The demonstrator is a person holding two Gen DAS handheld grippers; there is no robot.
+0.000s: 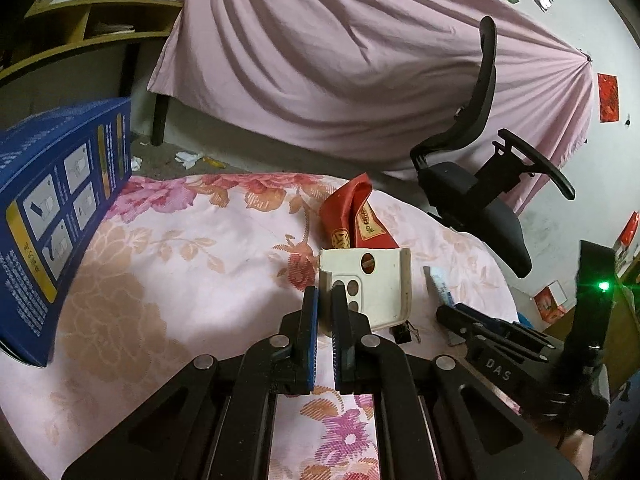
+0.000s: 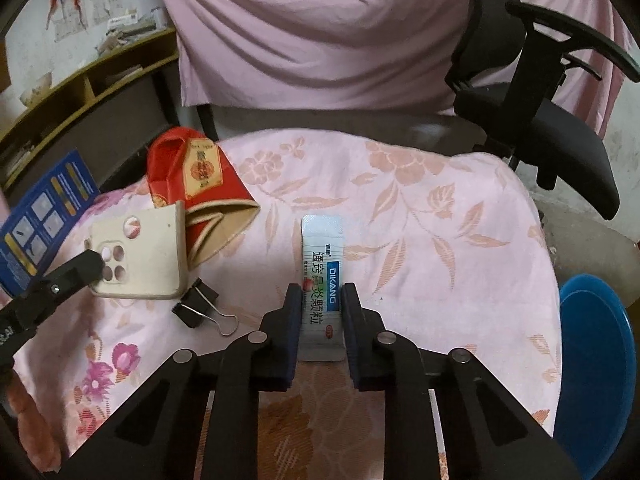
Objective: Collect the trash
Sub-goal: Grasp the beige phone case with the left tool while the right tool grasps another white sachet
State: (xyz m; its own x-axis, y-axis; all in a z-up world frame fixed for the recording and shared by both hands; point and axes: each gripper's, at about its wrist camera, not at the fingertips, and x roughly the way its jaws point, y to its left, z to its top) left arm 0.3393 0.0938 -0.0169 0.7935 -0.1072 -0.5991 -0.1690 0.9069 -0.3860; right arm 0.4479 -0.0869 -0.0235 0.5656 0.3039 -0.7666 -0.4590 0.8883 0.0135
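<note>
A: We've got the left gripper [image 1: 325, 294] pinched onto the edge of the white phone case [image 1: 378, 286] on the floral cloth [image 1: 180, 248], w/ the red packet [image 1: 356, 216] right behind it.

B: And our right gripper [image 2: 321, 294] is squeezed narrow on the medicine sachet [image 2: 322, 256], lying flat mid-cloth. Binder clip [image 2: 198, 304] sits betw. case & sachet.

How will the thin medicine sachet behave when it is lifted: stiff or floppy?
The sachet looks flat and thin, so it is probably light and may bend past the right gripper. Its glossy foil may be slippery between the pads.
</note>
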